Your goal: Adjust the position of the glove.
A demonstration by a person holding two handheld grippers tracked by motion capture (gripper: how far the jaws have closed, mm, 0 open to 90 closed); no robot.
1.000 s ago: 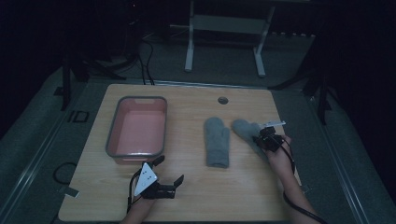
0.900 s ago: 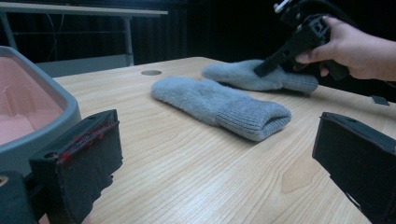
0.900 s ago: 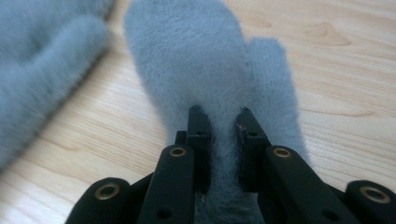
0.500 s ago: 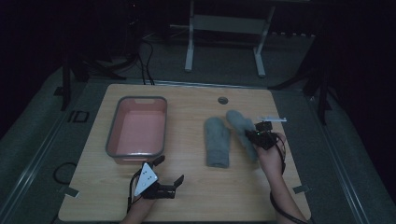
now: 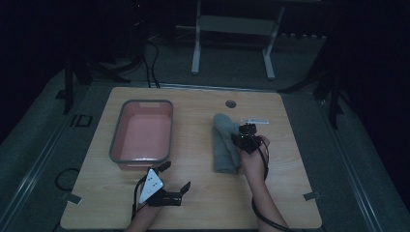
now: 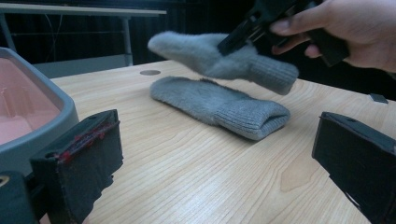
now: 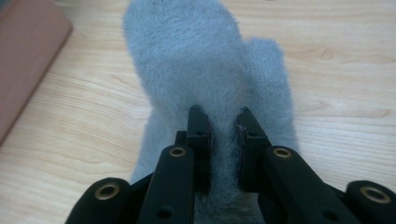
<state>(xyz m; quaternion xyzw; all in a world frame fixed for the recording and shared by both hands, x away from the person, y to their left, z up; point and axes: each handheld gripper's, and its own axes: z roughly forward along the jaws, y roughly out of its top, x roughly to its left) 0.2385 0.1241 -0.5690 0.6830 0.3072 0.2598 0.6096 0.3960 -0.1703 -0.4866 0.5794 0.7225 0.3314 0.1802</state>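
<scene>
Dim high view; lifted mitten motion-blurred.

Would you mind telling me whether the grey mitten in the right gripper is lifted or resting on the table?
Lifted. The held mitten hangs clear above the other mitten, pinched by the right gripper.

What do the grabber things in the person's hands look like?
Both are black. The left gripper has a grey three-cornered plate with dark dots on top, and its blocky fingers show red marks along one edge. The right gripper has a black cable trailing back along the bare forearm, and brass-coloured rivets on its linkage.
</scene>
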